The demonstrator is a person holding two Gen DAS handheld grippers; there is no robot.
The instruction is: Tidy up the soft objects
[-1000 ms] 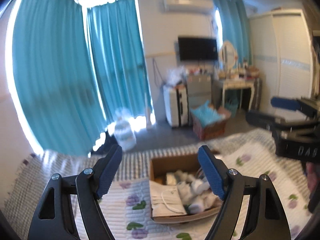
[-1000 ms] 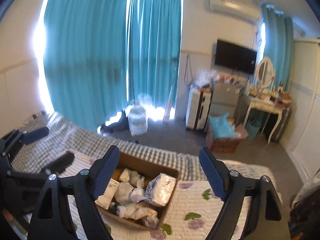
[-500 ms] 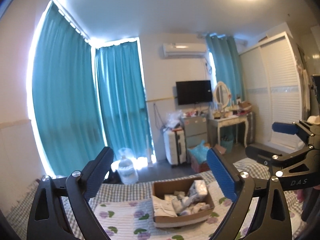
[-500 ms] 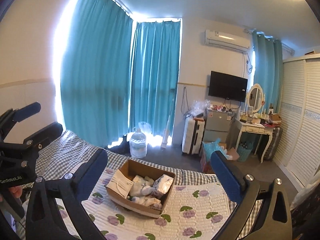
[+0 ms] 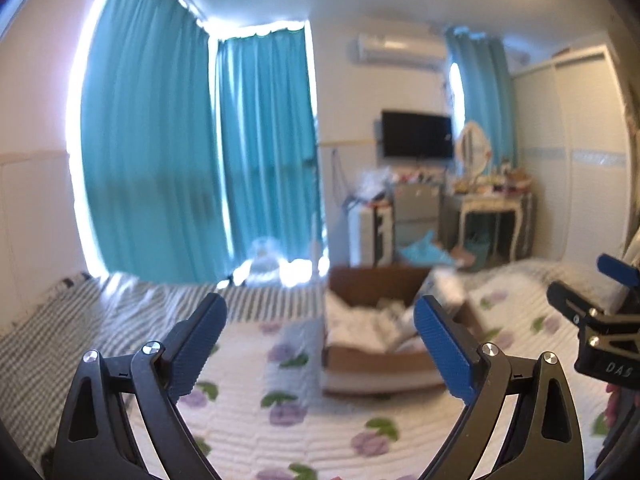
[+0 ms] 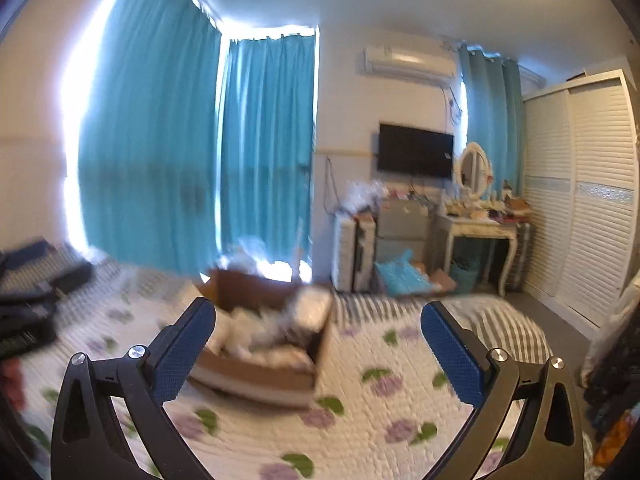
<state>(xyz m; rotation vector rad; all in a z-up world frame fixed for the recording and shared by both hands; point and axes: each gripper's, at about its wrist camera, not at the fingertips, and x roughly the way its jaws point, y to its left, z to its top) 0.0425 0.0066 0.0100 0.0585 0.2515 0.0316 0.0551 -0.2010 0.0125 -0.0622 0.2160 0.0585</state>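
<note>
An open cardboard box [image 5: 380,364] rests on the flowered quilt [image 5: 256,412], filled with white soft things [image 5: 360,328] that are blurred. My left gripper [image 5: 320,312] hovers over the quilt, short of the box and left of it, open and empty. In the right wrist view the same box [image 6: 256,378] and its white soft contents [image 6: 264,330] lie ahead on the left. My right gripper [image 6: 318,314] is open above the quilt [image 6: 380,420], holding nothing. Each gripper shows at the edge of the other's view: the right one [image 5: 588,284], the left one [image 6: 36,284].
The bed has a striped cover [image 5: 100,312] along its far side. Beyond it are teal curtains [image 5: 160,160], a water jug [image 5: 264,256], a wall TV [image 6: 416,150], a dressing table [image 6: 476,228], a floor box with blue bags [image 6: 404,276] and a white wardrobe [image 6: 580,200].
Both grippers' jaws have spread wider than a second ago. Both views swung up toward the ceiling, then dropped back toward the bed. The box now looms larger and blurred.
</note>
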